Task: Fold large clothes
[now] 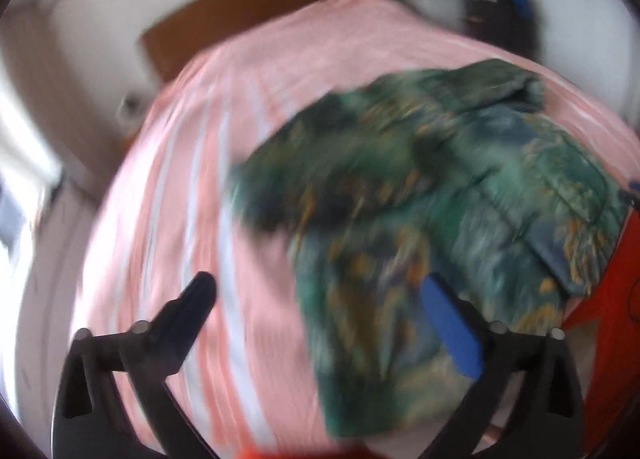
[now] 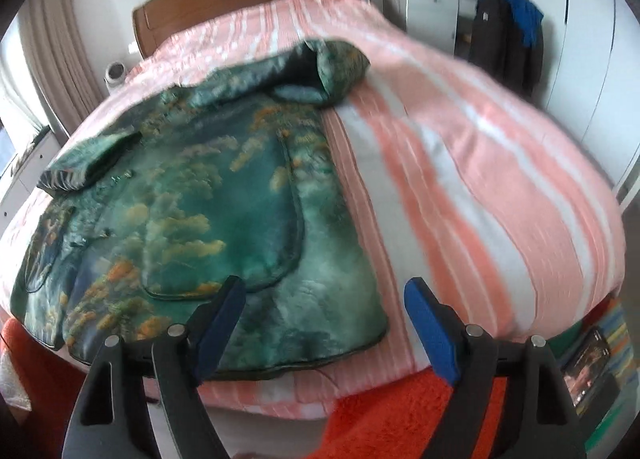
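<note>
My green jacket (image 2: 192, 219) lies flat on the bed (image 2: 460, 187), left of middle. Both my left fingers (image 1: 332, 323) and right fingers (image 2: 324, 319) are wide and hold nothing. I think a sloppy grab could bunch it.

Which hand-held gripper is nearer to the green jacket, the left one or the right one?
It is hard to tell. The left hand-held gripper and the right hand-held gripper both hang open above the lower edge of the jacket, touching nothing.
</note>
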Demonstrator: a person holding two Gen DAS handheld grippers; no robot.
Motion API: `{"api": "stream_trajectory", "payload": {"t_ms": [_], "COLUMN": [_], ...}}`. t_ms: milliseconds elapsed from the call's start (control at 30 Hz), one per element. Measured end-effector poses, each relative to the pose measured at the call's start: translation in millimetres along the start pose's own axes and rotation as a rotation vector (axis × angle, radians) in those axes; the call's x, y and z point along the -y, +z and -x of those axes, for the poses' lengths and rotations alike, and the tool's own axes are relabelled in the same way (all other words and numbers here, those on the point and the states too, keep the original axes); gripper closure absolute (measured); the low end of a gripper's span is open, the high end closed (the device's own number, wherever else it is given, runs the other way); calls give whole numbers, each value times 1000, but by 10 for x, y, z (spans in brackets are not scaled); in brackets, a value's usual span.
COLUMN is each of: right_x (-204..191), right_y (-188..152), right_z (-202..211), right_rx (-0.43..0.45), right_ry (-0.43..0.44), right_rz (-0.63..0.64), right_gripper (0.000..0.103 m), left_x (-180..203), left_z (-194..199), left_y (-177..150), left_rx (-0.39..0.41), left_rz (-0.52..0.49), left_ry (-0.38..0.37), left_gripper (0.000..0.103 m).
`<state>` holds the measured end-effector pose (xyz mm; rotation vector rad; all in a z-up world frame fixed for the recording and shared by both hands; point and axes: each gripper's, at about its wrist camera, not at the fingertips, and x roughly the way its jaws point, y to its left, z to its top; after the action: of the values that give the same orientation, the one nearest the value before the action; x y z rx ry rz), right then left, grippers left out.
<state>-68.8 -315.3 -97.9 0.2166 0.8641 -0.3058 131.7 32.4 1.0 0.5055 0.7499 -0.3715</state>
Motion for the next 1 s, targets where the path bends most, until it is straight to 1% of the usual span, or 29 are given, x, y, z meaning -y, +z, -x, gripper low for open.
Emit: {"api": "stream_trajectory", "payload": {"t_ms": [33,100,133,200,233,267,300,333,367,400,433,467,533,600,633,700,733,767,833,867,900,933,967,1000], "right_x": [-20,-61,-76,-85,-125,-142,-170,-180,-188,-198,-206,-213,-219,-224,-225,-235,-247,-256,-297,-316,-345,-362,-375,-389], "right_y": [-10,-30,-45,-84,-100,-116,-138,-148,-153,-164,-168,-171,-163,-155,-155,-149,-147,-144,-128,-127,-108,-88,-72,-28], "right_z": [11,-23,-37,-38,-44,-29,-24,-10,13,26,52,84,131,145,143,120,114,108,114,122,133,142,150,168], "right_rx": [17,16,11,9,12,18,22,29,37,43,54,69,95,107,108,103,103,104,112,114,115,111,109,105], "right_ry": [8,18,22,29,28,24,21,24,28,26,24,24,23,17,12,5,5,5,7,8,11,18,24,32], "right_rz": [-10,-34,-43,-53,-47,-35,-29,-24,-18,-12,-4,5,13,13,12,13,15,18,35,42,55,64,70,81], "right_gripper": [22,22,22,22,22,22,22,22,22,22,22,22,22,22,22,22,22,22,22,22,22,22,22,22], "left_x": [120,416,623,838,933,992,1000,962,871,748,582,392,-52,-699,-990,-1616,-1981,-2213,-2660,-2859,-3014,-3162,-3230,-3274], "left_z": [-119,-507,-814,-1216,-1472,-1720,-1879,-1978,-2042,-2060,-2016,-1907,-1654,-1332,-1216,-1002,-913,-866,-862,-902,-936,-1010,-1059,-1099], "left_y": [124,303,375,328,316,313,341,377,430,476,516,554,543,398,298,-14,-262,-460,-938,-1230,-1491,-1832,-2048,-2298], "left_rx": [6,-9,-25,-58,-90,-122,-132,-128,-136,-151,-143,-108,-56,-8,5,20,15,1,-55,-94,-136,-191,-223,-261], "left_rz": [-69,-199,-286,-392,-419,-414,-386,-334,-251,-165,-74,11,157,350,427,587,679,737,872,953,1028,1134,1206,1290], "left_ry": [-5,7,44,98,116,130,138,136,113,86,65,36,32,37,58,134,196,245,355,404,441,450,436,432], "left_gripper": [0,0,0,0,0,1,12,25,65,94,94,95,95,95,95,94,94,94,92,87,73,64,52,50]}}
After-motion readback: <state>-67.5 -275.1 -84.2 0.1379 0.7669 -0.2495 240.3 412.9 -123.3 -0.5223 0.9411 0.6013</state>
